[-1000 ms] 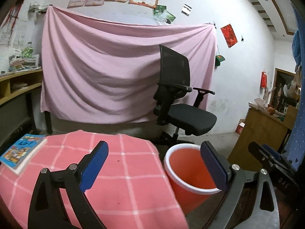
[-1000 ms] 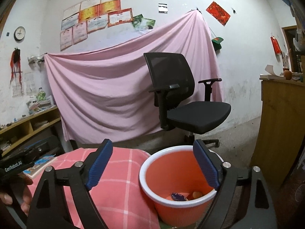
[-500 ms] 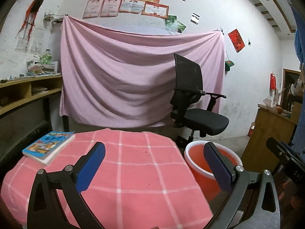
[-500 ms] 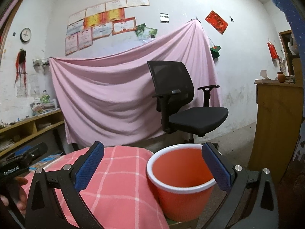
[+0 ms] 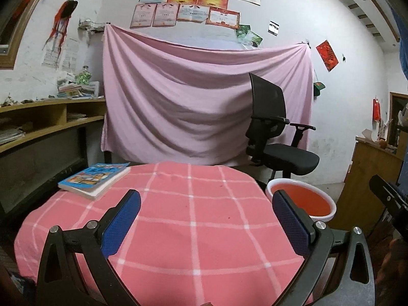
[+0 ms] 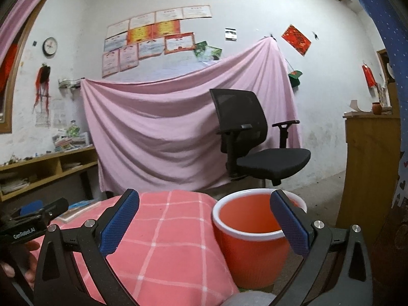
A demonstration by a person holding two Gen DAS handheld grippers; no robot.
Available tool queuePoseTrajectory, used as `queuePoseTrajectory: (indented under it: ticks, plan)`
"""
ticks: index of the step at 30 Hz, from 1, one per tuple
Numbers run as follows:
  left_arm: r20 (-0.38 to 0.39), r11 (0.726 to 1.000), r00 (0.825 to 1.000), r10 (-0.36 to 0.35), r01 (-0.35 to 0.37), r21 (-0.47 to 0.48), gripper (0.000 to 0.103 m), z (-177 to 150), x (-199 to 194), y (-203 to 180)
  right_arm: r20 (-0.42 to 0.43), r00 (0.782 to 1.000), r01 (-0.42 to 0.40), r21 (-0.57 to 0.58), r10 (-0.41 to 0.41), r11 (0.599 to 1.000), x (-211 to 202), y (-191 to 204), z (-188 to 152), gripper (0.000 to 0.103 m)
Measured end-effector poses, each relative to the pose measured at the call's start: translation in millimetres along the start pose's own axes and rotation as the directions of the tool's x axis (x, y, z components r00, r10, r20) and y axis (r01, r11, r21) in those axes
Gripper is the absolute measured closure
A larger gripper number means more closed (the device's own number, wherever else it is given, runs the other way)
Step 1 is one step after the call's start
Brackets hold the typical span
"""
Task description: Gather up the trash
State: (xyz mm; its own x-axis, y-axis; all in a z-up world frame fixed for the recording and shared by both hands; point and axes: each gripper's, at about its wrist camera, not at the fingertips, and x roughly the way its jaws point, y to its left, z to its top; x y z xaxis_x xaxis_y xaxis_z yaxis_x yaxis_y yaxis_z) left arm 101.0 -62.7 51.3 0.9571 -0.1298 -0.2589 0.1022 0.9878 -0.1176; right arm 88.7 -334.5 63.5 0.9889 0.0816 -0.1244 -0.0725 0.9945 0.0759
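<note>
Both the left gripper (image 5: 206, 216) and the right gripper (image 6: 204, 215) have their jaws wide apart and empty, no trash shows on the pink cloth (image 5: 193, 219), and the orange bin (image 6: 255, 239) stands at its right, so the collecting seems finished, or the next move is a search.

Left gripper (image 5: 206, 219) gapes over pink-checked table (image 5: 193, 229) — bucket (image 5: 301, 200) beside.

The bench (image 5: 178, 216) wears a pink cloth checked with white lines. The bucket (image 6: 251, 250) is orange with a white rim. Blue pads line black fingers (image 5: 119, 223). A blue-covered book (image 5: 94, 177) lies there.
</note>
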Motion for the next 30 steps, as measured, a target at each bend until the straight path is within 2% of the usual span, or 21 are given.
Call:
queuePoseTrajectory:
  ticks: [9, 18, 26, 30]
  plan:
    - [0.012, 0.999, 0.999, 0.045, -0.045, -0.002, 0.002, -19.1, -26.6, 10.5, -0.01, 0.999, -0.033, -0.027, 0.033, 0.999, -15.4, 19.4, -12.5, 0.0]
    - [0.079, 0.995, 0.992, 0.1, -0.102, 0.019, 0.002, -34.7, -54.1, 14.3, -0.026, 0.998, -0.059, -0.045, 0.058, 0.997, -27.9, 34.9, -24.1, 0.0]
    - [0.061, 0.993, 0.993, 0.103, -0.106, 0.046, 0.002, -54.4, -64.4, 14.3, -0.032, 0.998, -0.05, -0.049, 0.048, 0.998, -36.8, 38.2, -29.2, 0.0]
    - [0.075, 0.994, 0.993, 0.096, -0.1, 0.051, 0.002, -58.1, -68.1, 11.9, -0.04, 0.998, -0.053, -0.063, 0.051, 0.997, -38.6, 41.0, -30.4, 0.0]
